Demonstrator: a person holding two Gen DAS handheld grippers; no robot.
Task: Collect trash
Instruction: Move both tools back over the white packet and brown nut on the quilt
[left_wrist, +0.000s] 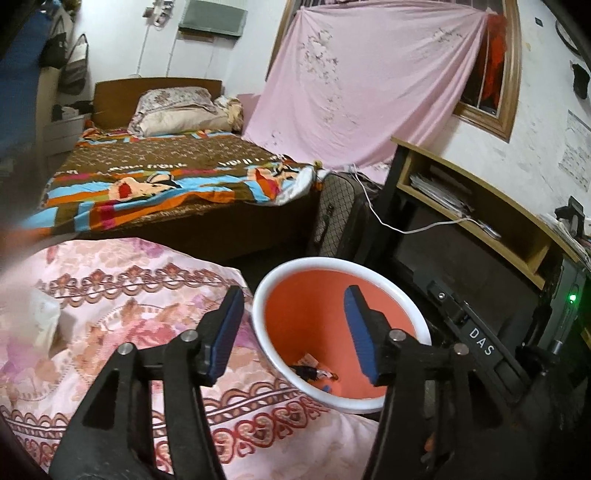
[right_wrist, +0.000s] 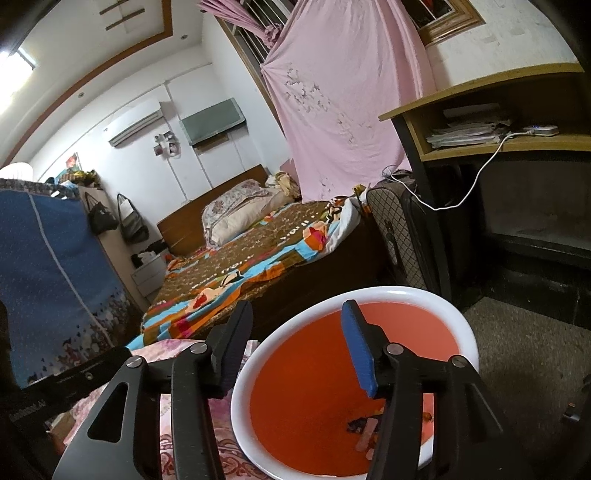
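This is a home bedroom. A wooden bed (left_wrist: 177, 177) with pillows (left_wrist: 177, 110) and a colourful patterned blanket (right_wrist: 240, 280) fills the middle. Beside its foot stands a suitcase (left_wrist: 343, 214); behind its headboard, an air conditioner (right_wrist: 135, 123) hangs on the wall, and handbags (right_wrist: 114, 218) hang nearby.

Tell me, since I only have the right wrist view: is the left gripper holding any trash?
Observer: No. The left gripper is open with nothing between its fingers, poised over the bin.
Operator: Anything left to collect near it?
Observer: Possibly. A pale crumpled thing lies on the floral cloth at the far left, too blurred to identify.
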